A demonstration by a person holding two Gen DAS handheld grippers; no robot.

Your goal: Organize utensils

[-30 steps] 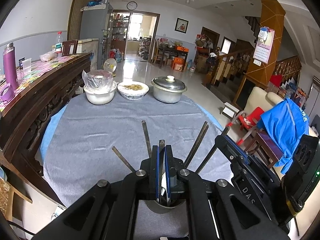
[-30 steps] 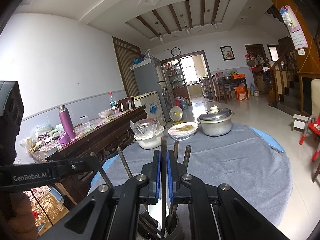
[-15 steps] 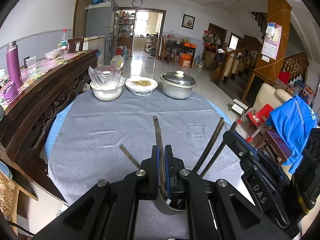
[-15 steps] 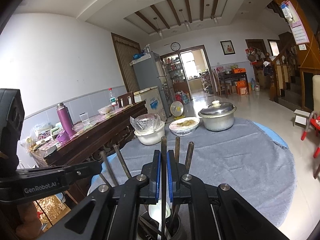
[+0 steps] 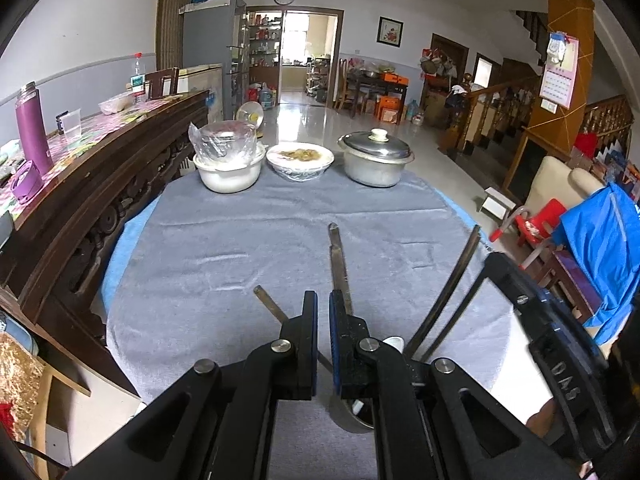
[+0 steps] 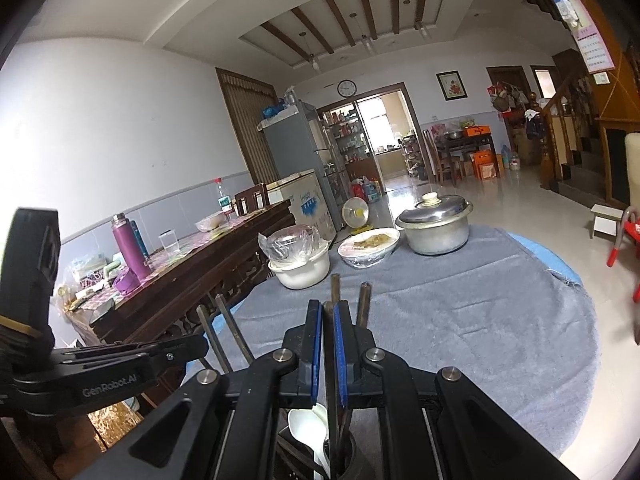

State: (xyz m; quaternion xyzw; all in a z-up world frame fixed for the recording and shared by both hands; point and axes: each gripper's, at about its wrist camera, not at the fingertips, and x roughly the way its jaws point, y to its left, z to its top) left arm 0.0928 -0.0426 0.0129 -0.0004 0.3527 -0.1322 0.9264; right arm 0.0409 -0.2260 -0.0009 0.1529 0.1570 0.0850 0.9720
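A metal utensil holder [image 5: 352, 420] stands on the grey cloth at the near edge, under both grippers. Several metal handles [image 5: 340, 268] and dark chopsticks [image 5: 448, 292] stick up from it; a white spoon [image 6: 308, 424] is inside. My left gripper [image 5: 323, 304] is slightly open and empty, just left of an upright metal handle. My right gripper [image 6: 327, 312] is shut on a thin metal utensil [image 6: 330, 380] that stands down into the holder [image 6: 344, 460]. The left gripper's body [image 6: 104, 364] shows at the left in the right wrist view.
At the far side of the round table [image 5: 280, 240] stand a white bowl with a bagged lid [image 5: 228, 160], a wrapped plate of food [image 5: 300, 160] and a lidded metal pot [image 5: 376, 156]. A dark wooden sideboard [image 5: 92, 184] runs along the left.
My left gripper has opened a little and let go of the metal handle it held; that handle now stands just right of it. My right gripper stays shut on its utensil.
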